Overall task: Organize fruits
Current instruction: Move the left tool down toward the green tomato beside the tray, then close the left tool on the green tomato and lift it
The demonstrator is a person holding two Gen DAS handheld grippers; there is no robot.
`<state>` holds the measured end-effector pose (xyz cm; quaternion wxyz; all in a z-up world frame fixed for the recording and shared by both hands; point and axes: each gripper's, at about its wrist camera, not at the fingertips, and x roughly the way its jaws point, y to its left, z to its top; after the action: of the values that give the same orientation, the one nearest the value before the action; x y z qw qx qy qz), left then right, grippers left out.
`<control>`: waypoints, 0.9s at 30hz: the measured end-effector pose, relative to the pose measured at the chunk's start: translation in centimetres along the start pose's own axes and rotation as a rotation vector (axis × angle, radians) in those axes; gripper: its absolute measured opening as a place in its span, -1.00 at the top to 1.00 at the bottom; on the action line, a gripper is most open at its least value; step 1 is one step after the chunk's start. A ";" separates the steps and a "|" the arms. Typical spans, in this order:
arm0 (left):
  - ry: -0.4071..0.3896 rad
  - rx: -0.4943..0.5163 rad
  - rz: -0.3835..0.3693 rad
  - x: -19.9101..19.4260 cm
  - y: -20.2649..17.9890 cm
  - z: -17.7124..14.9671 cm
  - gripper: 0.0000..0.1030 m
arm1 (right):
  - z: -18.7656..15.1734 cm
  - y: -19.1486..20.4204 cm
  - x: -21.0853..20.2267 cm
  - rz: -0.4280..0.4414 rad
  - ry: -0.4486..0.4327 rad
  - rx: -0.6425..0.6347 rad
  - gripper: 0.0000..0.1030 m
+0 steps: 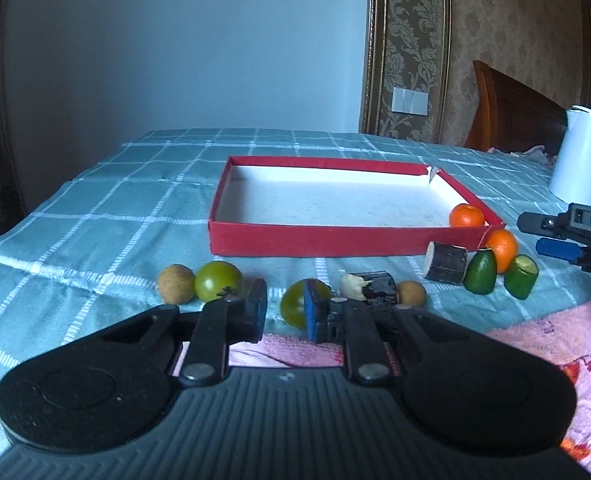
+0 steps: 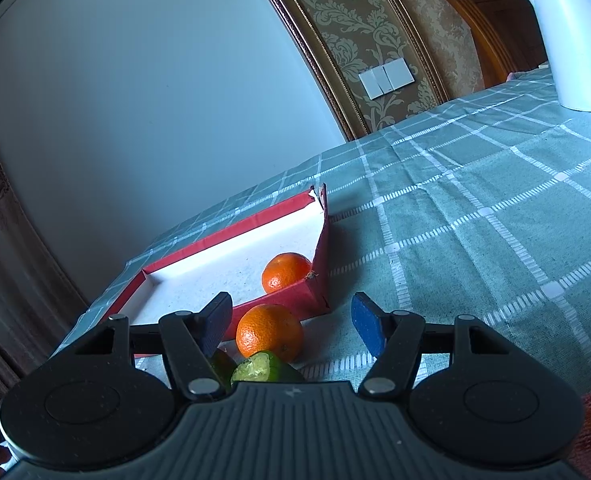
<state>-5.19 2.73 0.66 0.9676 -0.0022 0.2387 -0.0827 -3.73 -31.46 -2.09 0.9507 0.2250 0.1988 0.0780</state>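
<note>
Left wrist view: left gripper (image 1: 285, 295) narrow, empty, green tomato (image 1: 291, 309) just beyond fingertips. Right gripper (image 2: 291, 316) half-wide, orange (image 2: 269, 332) between fingers, untouched. Pick-up step; next: widen, straddle, carry to red box (image 1: 335, 242).

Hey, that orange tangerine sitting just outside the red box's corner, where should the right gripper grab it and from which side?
Grip the round orange tangerine across its widest middle, one pad on each side, coming forward and slightly down from the near table edge. It already lies between the open right gripper pads. The red cardboard box wall stands close behind it and a cut green fruit piece lies just in front, so the sides are freest.
</note>
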 end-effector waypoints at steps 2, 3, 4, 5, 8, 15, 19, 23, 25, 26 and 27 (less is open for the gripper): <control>0.000 0.003 -0.008 0.4 -0.2 0.0 0.63 | 0.0 0.0 0.0 0.000 0.000 0.000 -0.27; -0.001 0.005 -0.012 0.5 -0.2 0.1 0.58 | 0.0 0.0 0.0 0.000 -0.001 0.001 -0.27; 0.001 0.004 -0.015 0.6 -0.3 0.2 0.50 | 0.0 0.0 0.0 0.001 -0.001 0.002 -0.27; 0.002 0.005 -0.019 0.7 -0.4 0.2 0.44 | 0.0 0.0 0.0 0.001 -0.001 0.002 -0.27; -0.020 0.012 -0.030 0.3 -0.7 0.1 0.02 | 0.0 0.0 0.0 0.003 0.000 0.003 -0.27; 0.013 0.030 -0.052 1.4 -1.4 -0.3 -0.05 | 0.0 0.0 0.0 0.005 0.000 0.008 -0.27; 0.021 0.028 -0.067 1.6 -1.3 -0.6 -0.03 | 0.0 0.0 0.1 0.006 0.001 0.012 -0.27; 0.015 0.055 -0.072 1.5 -1.4 -0.9 -0.03 | 0.1 -0.1 0.1 0.007 0.003 0.014 -0.27; 0.014 0.049 -0.077 1.6 -1.2 -0.8 -0.02 | 0.0 -0.2 0.1 0.006 0.002 0.015 -0.27; 0.014 0.046 -0.081 1.7 -1.2 -0.7 0.00 | 0.0 -0.2 0.1 0.005 0.002 0.016 -0.27; 0.015 0.046 -0.081 1.8 -1.1 -0.7 0.00 | 0.0 -0.2 0.1 0.005 0.001 0.018 -0.27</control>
<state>-4.15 1.38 -0.78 0.9614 0.0107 0.2436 -0.1275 -3.62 -31.64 -2.19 0.9483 0.2338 0.1995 0.0790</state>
